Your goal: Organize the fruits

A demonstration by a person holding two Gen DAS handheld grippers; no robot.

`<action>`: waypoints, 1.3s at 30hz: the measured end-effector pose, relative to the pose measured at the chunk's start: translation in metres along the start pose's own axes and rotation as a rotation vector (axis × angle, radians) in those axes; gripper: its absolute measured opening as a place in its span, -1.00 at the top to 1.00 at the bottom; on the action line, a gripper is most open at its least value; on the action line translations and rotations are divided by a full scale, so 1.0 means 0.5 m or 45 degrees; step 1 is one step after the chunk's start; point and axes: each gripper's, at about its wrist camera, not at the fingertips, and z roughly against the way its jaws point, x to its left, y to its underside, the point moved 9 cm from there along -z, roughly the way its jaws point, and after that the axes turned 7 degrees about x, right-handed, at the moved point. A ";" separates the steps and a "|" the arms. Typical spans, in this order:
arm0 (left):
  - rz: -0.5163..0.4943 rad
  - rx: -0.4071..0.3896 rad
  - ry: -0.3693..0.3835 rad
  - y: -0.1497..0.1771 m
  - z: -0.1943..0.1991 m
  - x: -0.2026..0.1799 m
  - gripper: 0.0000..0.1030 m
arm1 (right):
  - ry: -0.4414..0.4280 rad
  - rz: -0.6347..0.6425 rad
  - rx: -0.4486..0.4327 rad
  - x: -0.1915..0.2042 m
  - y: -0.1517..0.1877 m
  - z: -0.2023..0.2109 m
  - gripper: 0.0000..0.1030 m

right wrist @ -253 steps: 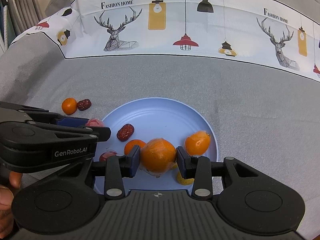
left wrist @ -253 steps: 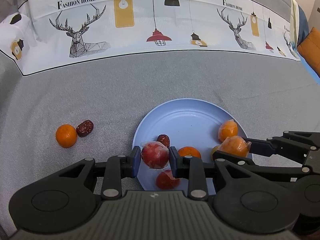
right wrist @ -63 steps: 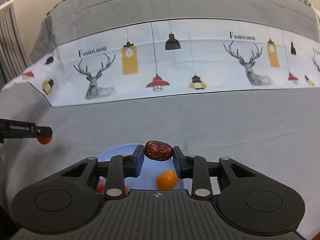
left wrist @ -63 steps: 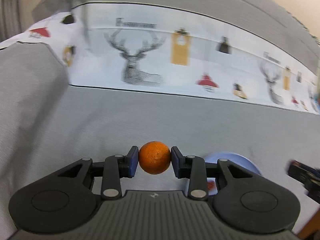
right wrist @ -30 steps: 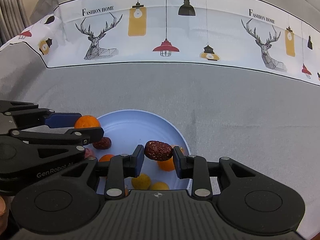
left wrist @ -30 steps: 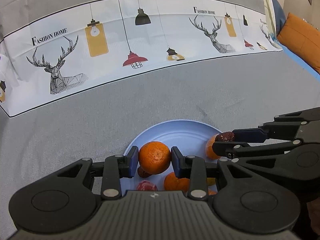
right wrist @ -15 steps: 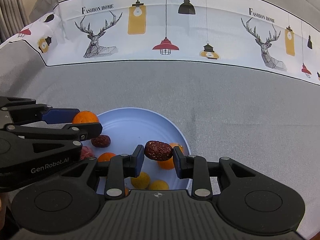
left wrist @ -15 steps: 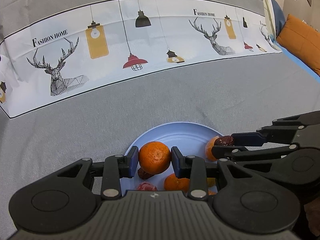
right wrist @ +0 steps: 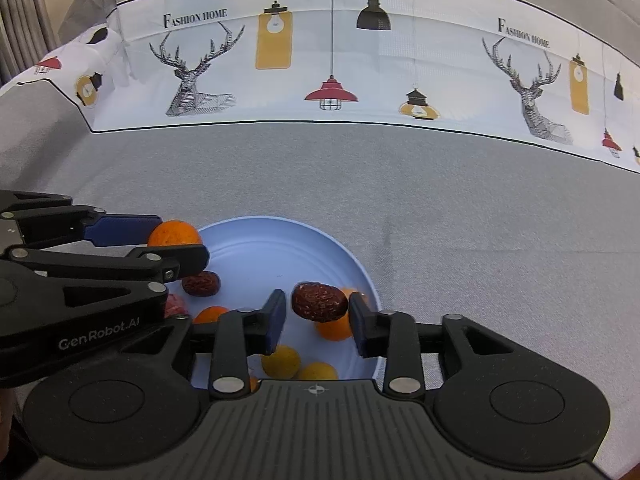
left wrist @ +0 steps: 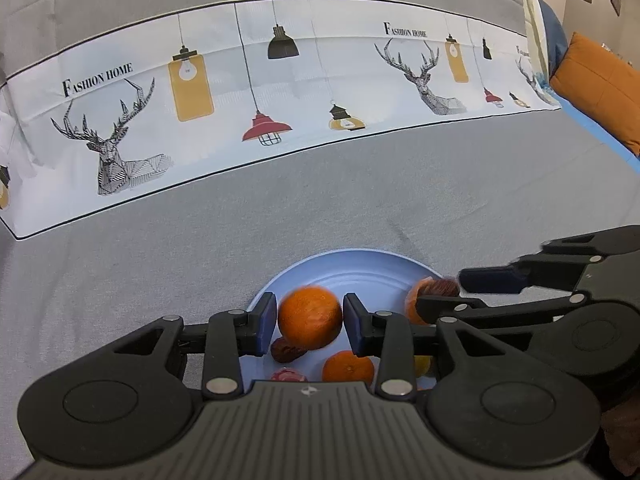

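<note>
— Pale blue, round and shallow, the plastic plate [right wrist: 360, 272] sits on the grey woven tablecloth [right wrist: 440, 200], both hand-held grippers poised over it. What is the left gripper [left wrist: 310, 322] doing?

— Its jaws are opening. The round orange mandarin [left wrist: 310, 317] sits between the blue pads, a thin gap showing on each side and the fruit blurred, so nothing presses on it. In the right wrist view the same mandarin [right wrist: 174, 233] shows above the plate's left rim, between the left gripper's fingers [right wrist: 120, 229].

— And the right gripper [right wrist: 318, 314]?

— Also opening. The wrinkled dark red jujube [right wrist: 319, 302] lies between its pads with clear space on the left side; on the right the pad is just beside it, and whether they touch cannot be told. It is over the plate's right part.

— What is on the plate?

— A second dark red jujube [right wrist: 201, 283] near the left rim, a smaller orange mandarin [left wrist: 348, 366] toward the near side, an orange fruit [right wrist: 334, 328] under the right gripper's jujube, two small yellow round fruits [right wrist: 281, 360] at the near edge, and a reddish fruit [left wrist: 289, 374] mostly hidden behind the gripper bodies.

— The setting?

— A white printed cloth band with stags, hanging lamps and the words "FASHION HOME" [left wrist: 240, 92] runs behind the grey cloth, and an orange cushion [left wrist: 600, 88] lies at the far right.
</note>
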 end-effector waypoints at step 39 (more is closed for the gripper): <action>0.484 0.385 -0.178 0.160 0.038 0.066 -0.99 | 0.178 -0.080 -0.011 -0.067 0.087 0.108 -0.99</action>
